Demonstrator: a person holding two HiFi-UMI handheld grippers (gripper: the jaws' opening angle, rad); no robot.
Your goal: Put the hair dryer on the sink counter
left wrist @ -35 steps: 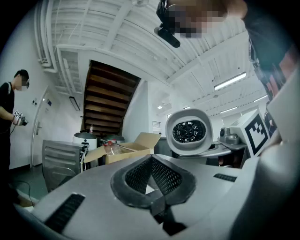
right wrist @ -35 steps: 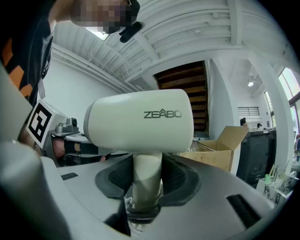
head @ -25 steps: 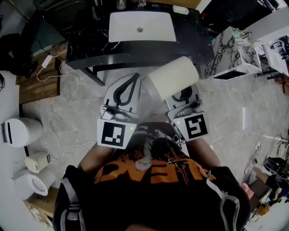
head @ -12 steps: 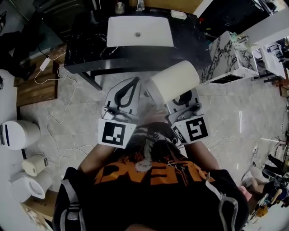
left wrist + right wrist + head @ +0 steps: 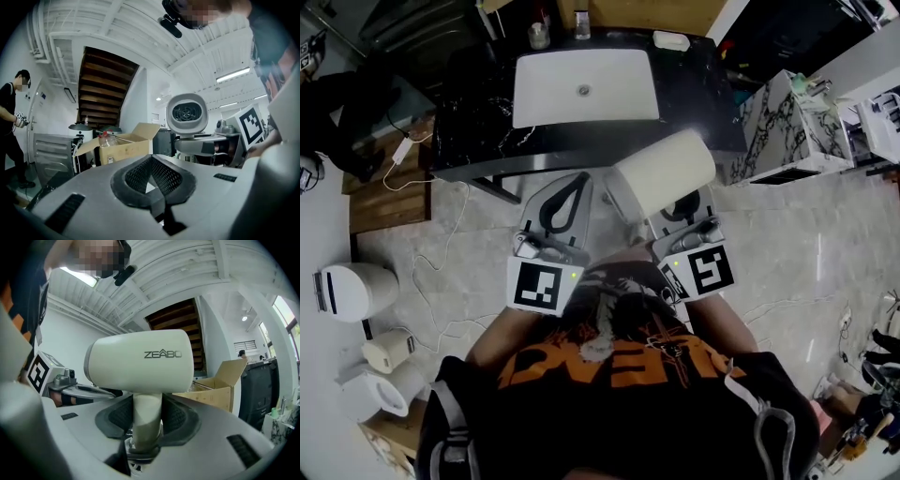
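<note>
Landmark: the counter (image 5: 478,103), a black marbled top with a white basin (image 5: 586,89) sunk in its middle.
Task thing: the hair dryer (image 5: 664,172), cream with ZEABO printed on its barrel, is in the air just short of the counter's near edge, toward the right half and not touching the counter.
Right side: the right tongs (image 5: 146,423) are narrowed onto the hair dryer's handle, with both dark pads pressed against it. The barrel lies crosswise above them.
Left side: the left tongs (image 5: 151,161) have their tips together with nothing between them, just short of the counter's near edge, toward the left half.
Back rim of the counter: a small jar (image 5: 539,36) and a faucet (image 5: 582,23) stand behind the basin, and a white dish (image 5: 672,40) sits toward the right corner.
Off the counter's left end: a white cable (image 5: 431,272) trails over the pale floor (image 5: 787,253).
</note>
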